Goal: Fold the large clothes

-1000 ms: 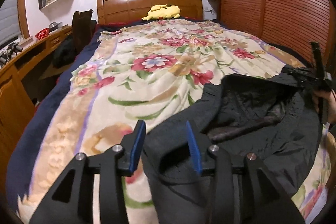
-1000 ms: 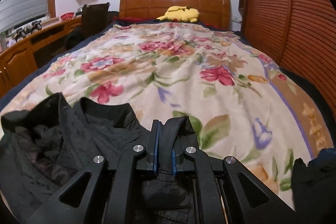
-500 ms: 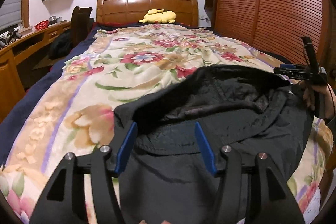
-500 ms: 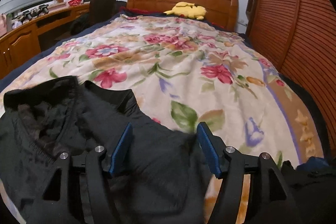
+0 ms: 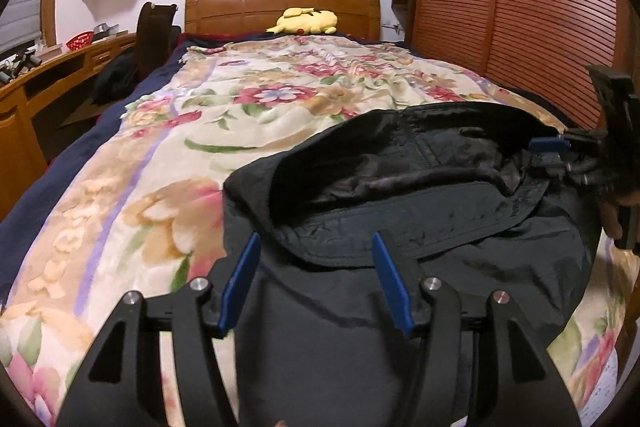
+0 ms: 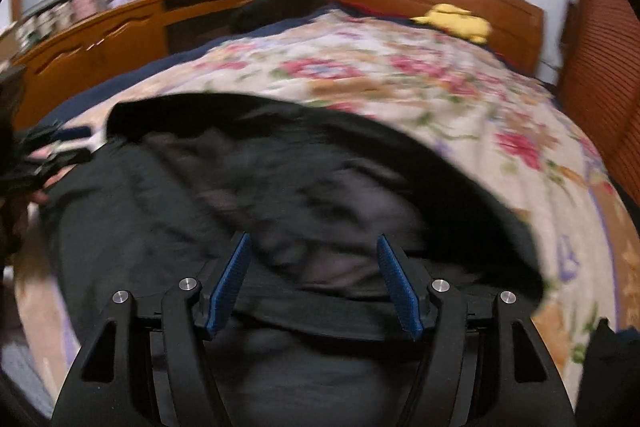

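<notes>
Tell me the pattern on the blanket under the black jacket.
Floral: red and pink flowers with green leaves on cream blanket, clearest in the left wrist view.

Both grippers share one build: matte black frames with triangular cut-outs, round silver screw heads at the pivots, and flat blue pads. On the left gripper [image 5: 316, 283] the pads look smooth; on the right gripper [image 6: 314, 283] they are finely ribbed.

Home bedroom: bed [image 5: 248, 115], headboard [image 5: 280, 3]
</notes>
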Demonstrator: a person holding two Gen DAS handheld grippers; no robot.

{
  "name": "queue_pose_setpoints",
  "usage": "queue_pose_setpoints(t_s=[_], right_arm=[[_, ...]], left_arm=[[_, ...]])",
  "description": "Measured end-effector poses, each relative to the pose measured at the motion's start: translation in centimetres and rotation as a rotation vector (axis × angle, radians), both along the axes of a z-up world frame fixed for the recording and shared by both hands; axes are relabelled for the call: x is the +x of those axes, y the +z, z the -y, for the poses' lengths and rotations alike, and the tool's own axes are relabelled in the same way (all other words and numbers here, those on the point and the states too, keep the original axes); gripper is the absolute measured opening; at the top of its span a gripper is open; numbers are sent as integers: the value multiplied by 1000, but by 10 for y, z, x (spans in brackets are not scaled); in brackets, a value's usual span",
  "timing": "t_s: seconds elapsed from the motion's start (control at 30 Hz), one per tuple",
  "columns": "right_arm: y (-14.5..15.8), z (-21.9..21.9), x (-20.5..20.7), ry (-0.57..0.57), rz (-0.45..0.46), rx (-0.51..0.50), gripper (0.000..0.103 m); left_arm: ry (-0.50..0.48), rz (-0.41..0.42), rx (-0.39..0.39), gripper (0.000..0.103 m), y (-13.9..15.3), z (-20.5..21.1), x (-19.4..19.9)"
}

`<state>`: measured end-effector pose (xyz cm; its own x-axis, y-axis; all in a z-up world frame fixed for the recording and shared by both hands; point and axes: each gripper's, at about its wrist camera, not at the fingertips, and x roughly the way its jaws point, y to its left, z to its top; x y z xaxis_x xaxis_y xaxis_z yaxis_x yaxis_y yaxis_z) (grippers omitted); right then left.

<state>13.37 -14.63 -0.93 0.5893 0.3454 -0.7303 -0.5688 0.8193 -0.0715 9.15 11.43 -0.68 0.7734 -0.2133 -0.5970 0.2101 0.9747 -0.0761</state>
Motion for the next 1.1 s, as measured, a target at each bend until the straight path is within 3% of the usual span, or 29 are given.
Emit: queue_pose_setpoints(t_s=[0.33, 0.5, 0.6, 0.67, 0.77, 0.93, 1.1], right_arm=[[-28, -70, -23, 170, -51, -87, 67], [-39, -80, -11, 134, -40, -218, 66], [-36, -78, 6, 112, -28, -238, 48], [-30, -80, 19, 105, 15, -260, 26], [-22, -84, 40, 68, 54, -273, 17], [-15, -92, 84, -17, 119, -283, 17], [-9, -93, 118, -93, 140, -225, 17]], left_arm=[[14, -13, 16, 57, -6, -9, -1], [21, -8, 16, 57, -5, -12, -3], [20, -9, 5, 57, -5, -14, -4], [19, -13, -5, 57, -5, -15, -3], [16, -12, -5, 57, -4, -15, -4], [11, -7, -14, 57, -4, -15, -6], [14, -4, -13, 57, -6, -12, -5]])
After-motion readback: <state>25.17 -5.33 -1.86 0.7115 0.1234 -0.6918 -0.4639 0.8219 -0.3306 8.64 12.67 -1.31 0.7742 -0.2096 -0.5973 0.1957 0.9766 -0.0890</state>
